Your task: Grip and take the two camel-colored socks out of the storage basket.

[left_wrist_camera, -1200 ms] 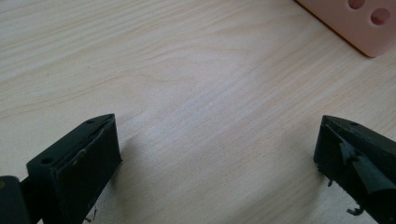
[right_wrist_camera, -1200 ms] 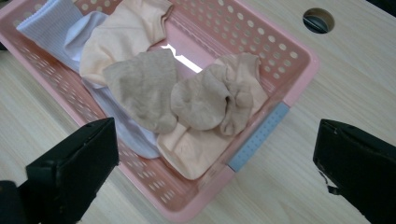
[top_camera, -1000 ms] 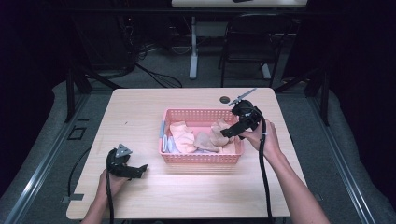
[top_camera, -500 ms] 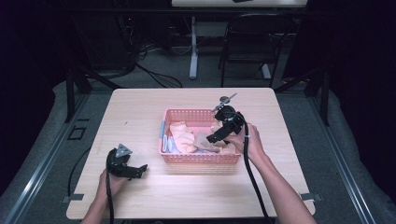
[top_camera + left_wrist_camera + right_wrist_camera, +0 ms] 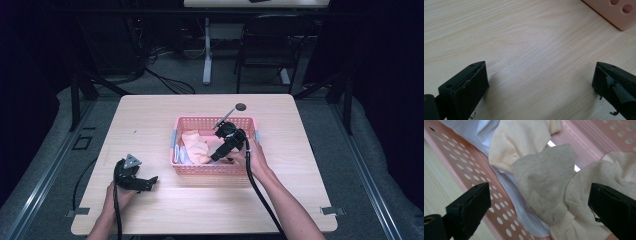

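Note:
A pink perforated basket [image 5: 215, 170] stands mid-table and holds a heap of pale socks [image 5: 196, 145]. My right gripper [image 5: 216, 156] reaches down into the basket, open, its jaws wide apart above the heap. In the right gripper view [image 5: 539, 202] a grey-beige sock [image 5: 546, 182] lies between the jaws, with a cream sock [image 5: 521, 137] beyond it and a white-blue striped cloth [image 5: 514, 202] beneath. My left gripper [image 5: 149, 182] rests low on the table at the front left, open. In the left gripper view [image 5: 540, 80] bare wood lies between its jaws, and a basket corner [image 5: 614, 12] shows.
The light wooden table [image 5: 150, 120] has free room left, right and in front of the basket. A small dark round object [image 5: 240, 106] lies behind the basket. A black chair [image 5: 265, 45] and table legs stand on the floor beyond.
My right gripper has moved from the basket's right rim leftward and down into the basket, over the socks. The left gripper has stayed put.

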The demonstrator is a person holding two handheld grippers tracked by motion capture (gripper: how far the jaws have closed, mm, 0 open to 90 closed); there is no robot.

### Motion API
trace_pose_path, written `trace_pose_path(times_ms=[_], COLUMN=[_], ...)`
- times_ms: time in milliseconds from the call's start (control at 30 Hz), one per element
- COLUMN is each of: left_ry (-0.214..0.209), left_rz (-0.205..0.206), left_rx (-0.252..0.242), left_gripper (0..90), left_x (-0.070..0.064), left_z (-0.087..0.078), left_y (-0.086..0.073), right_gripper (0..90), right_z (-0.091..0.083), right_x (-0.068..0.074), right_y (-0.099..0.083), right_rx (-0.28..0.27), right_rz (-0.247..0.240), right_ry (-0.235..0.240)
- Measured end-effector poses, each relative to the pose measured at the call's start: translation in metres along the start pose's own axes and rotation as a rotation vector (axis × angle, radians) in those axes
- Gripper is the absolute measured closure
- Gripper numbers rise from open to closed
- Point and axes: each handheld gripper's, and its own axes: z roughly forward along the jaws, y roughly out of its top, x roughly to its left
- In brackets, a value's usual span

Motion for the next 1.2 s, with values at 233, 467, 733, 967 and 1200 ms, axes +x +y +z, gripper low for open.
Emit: trace_pose_path(times_ms=[233, 467, 733, 967, 1200], left_ry=[0.0, 0.0, 0.0, -0.001, -0.001], left_rz=[0.001, 0.001, 0.001, 0.001, 0.001], left_rx=[0.0, 0.001, 0.0, 0.0, 0.0], left_gripper=[0.1, 0.1, 0.1, 0.1, 0.1], left_x=[0.0, 0.0, 0.0, 0.0, 0.0], left_z=[0.0, 0.0, 0.0, 0.0, 0.0], left_y=[0.0, 0.0, 0.0, 0.0, 0.0], right_gripper=[21.4, 35.6, 68.4, 82.9, 83.5], right_z=[0.011, 0.019, 0.026, 0.019, 0.004], right_x=[0.001, 0.001, 0.0, -0.002, -0.009], right_y=[0.002, 0.003, 0.003, 0.001, -0.003], right_rx=[0.051, 0.102, 0.16, 0.13, 0.09], right_rz=[-0.008, -0.007, 0.006, 0.027, 0.053], right_ry=[0.007, 0.002, -0.016, -0.017, 0.006])
